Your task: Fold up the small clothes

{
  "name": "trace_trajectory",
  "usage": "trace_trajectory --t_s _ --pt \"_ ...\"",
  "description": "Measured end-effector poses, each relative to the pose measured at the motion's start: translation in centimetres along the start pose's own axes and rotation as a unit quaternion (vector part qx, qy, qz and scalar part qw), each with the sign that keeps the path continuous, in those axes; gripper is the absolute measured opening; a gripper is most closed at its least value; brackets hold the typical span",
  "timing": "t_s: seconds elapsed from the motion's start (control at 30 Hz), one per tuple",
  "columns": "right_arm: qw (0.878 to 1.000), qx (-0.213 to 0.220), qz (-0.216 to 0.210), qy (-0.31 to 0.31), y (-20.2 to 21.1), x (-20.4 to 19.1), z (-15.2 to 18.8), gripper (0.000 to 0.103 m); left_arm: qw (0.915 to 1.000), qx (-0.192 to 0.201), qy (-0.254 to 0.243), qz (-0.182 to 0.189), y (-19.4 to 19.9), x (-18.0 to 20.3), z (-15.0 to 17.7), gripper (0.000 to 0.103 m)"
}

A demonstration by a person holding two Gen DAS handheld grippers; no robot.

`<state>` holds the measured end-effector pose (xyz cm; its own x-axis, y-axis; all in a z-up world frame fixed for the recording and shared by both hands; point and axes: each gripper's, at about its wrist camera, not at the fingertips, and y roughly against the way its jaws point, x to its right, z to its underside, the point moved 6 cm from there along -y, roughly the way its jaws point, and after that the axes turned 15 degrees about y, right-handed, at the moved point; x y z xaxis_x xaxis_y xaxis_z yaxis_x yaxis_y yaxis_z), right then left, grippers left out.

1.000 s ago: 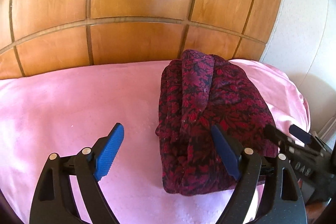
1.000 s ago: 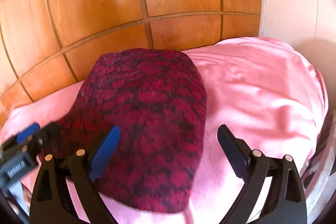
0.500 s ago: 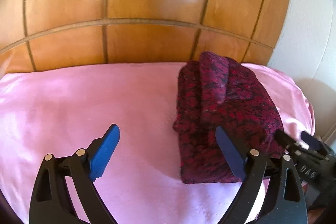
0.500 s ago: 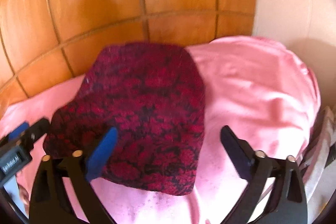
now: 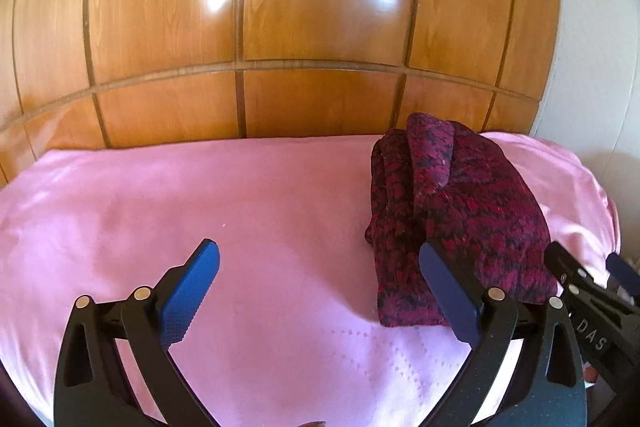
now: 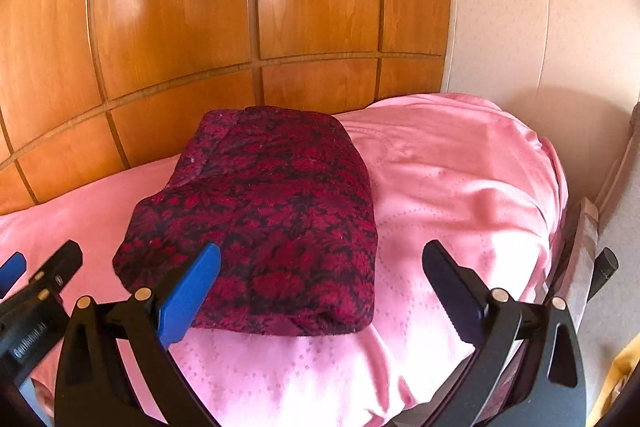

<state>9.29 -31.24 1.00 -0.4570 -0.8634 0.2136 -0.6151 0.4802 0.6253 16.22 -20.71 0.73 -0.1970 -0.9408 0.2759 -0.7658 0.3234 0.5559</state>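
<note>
Dragging a pad across the folded garment (image 6: 264,219) ahead undoes it; left gripper (image 5: 320,291) is opening empty, right gripper (image 6: 320,291) gapes wide.

Pink sheet (image 5: 200,211) lies bare left of folded garment (image 5: 460,211)

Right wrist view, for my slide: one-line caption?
Folded dark red patterned garment lying on the pink cover, right gripper open and empty.
</note>
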Motion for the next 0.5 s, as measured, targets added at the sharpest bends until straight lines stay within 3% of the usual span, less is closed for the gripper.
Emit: trace_trajectory --t_s 0.5 --pt "1.000 0.007 -0.010 -0.016 0.6 0.5 0.9 0.101 0.9997 0.014 0.018 -0.010 1.5 -0.2 0.1 0.099"
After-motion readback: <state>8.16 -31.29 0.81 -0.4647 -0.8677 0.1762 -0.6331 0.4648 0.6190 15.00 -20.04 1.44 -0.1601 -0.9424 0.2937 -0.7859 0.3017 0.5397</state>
